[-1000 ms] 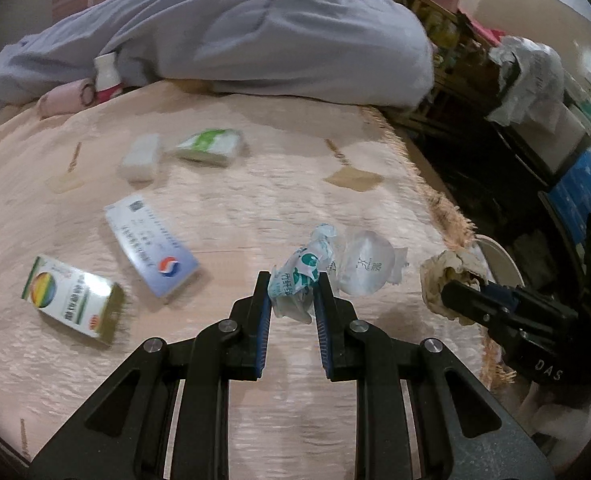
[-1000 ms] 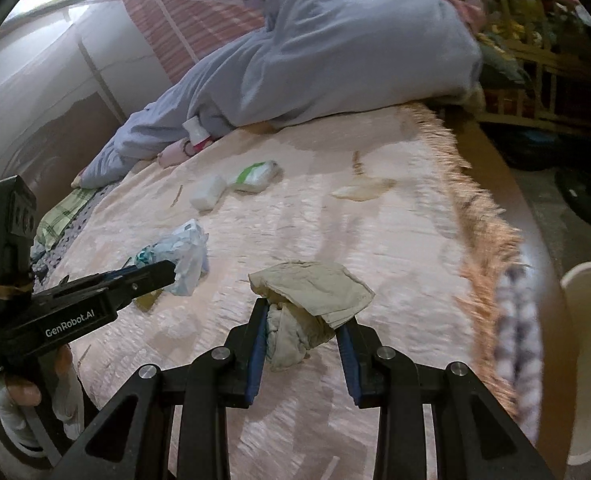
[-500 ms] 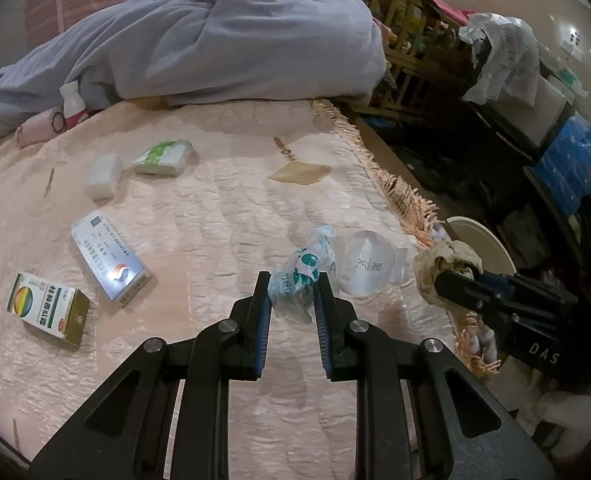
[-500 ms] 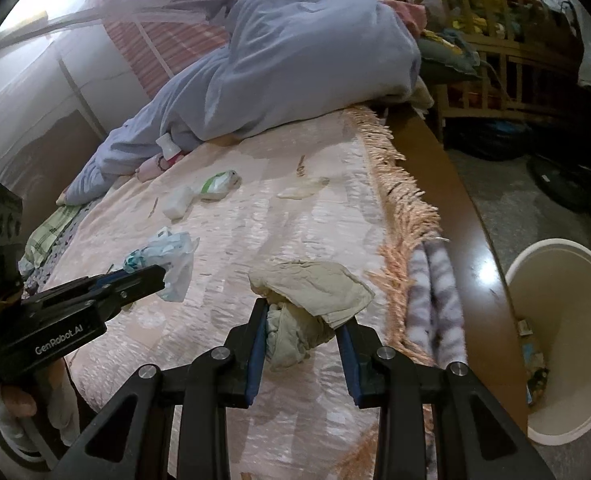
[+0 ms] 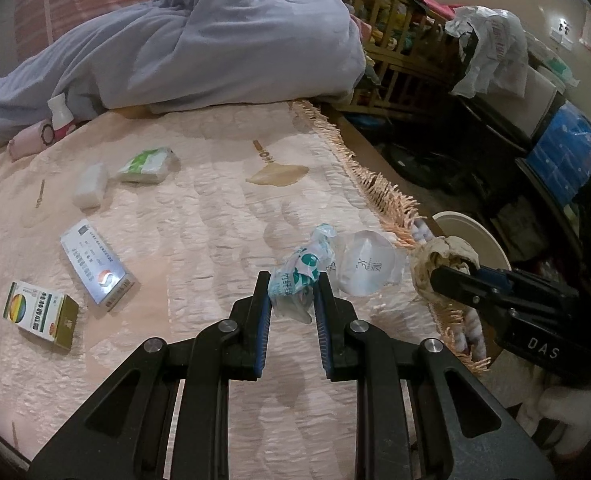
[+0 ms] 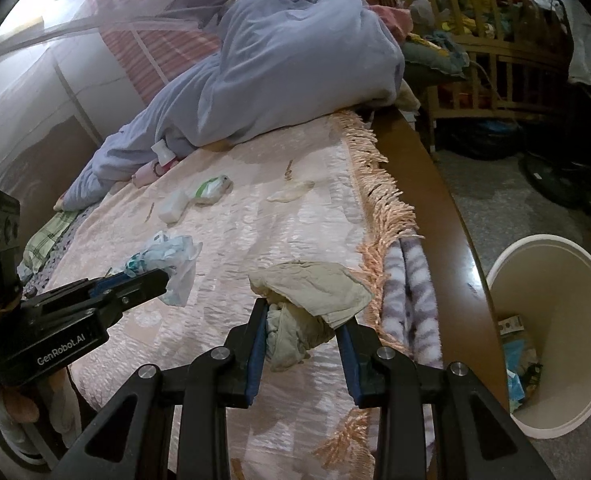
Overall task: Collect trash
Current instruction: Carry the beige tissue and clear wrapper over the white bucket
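Trash is already in both grippers. The left gripper (image 5: pixel 291 296) has its fingers (image 5: pixel 261 312) closed to a narrow gap on a crumpled plastic wrapper (image 5: pixel 295 276) printed in white and teal, with a clear puffed part bulging off to the right of the grip. The right gripper (image 6: pixel 301 328) is clamped, a little wider, on a wad of tan paper (image 6: pixel 307 292) whose loose flap spreads over the top of the right-hand finger. Both loads hang above the near part of the bed (image 5: pixel 199 216), clear of its pink cover.

What matters for the drop is the bin (image 6: pixel 551 320). It stands on the floor beyond the fringed right edge of the bed, open mouth tipped toward the right wrist camera, with some scraps already lying inside. From the right gripper it lies to the right and lower, past the bed's wooden side rail (image 6: pixel 435 208); the left gripper sits farther left, with the right one between it and the bin. So the right hand looks better placed to release first, and the left would have to cross over after it.

Still on the bed, well apart from both grippers: two medicine boxes (image 5: pixel 95 264) at near left, a white tissue pack (image 5: pixel 89 190) beside a green-and-white packet (image 5: pixel 147 164) farther off, and a tan scrap (image 5: pixel 277 174) near the fringe.
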A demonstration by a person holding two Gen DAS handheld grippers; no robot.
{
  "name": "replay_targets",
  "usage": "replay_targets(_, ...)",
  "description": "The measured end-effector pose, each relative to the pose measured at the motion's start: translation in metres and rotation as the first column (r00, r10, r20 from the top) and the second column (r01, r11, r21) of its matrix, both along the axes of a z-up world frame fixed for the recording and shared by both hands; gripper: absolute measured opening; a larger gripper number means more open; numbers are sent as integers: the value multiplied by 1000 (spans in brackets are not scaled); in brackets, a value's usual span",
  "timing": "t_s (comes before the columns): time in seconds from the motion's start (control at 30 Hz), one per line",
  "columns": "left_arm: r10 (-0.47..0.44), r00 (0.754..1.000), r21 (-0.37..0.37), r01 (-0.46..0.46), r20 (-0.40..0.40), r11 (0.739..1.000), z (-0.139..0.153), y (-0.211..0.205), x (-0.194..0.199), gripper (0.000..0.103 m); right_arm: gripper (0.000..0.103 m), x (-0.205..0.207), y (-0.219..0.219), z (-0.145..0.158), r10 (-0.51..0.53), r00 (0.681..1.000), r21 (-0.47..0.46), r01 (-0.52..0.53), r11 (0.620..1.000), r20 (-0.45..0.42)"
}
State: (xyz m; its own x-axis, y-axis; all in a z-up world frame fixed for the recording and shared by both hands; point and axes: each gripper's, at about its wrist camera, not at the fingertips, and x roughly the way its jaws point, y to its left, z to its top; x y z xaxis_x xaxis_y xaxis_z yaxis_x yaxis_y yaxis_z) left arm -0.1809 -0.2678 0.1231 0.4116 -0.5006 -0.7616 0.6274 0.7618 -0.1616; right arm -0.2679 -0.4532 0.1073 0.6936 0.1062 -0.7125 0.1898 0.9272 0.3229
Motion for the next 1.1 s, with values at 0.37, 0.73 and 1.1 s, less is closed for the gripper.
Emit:
replay_targets(0.37,-43,999,-3,43,-11,999,-2,-21,-8,18,31,-12,-16,2,-29,1000,-8,29,1000,-2)
replay_targets(0.73,-106,993,-17,105,-51,994,-8,-55,-22,18,31,-34,-45,4,-86,996,-25,86,996,-11)
replay_targets(1.1,-175,983,-15,175,-49,984,-8,-97,-40,18,31,-55,-78,6,-138,990,-74,135,988,-29)
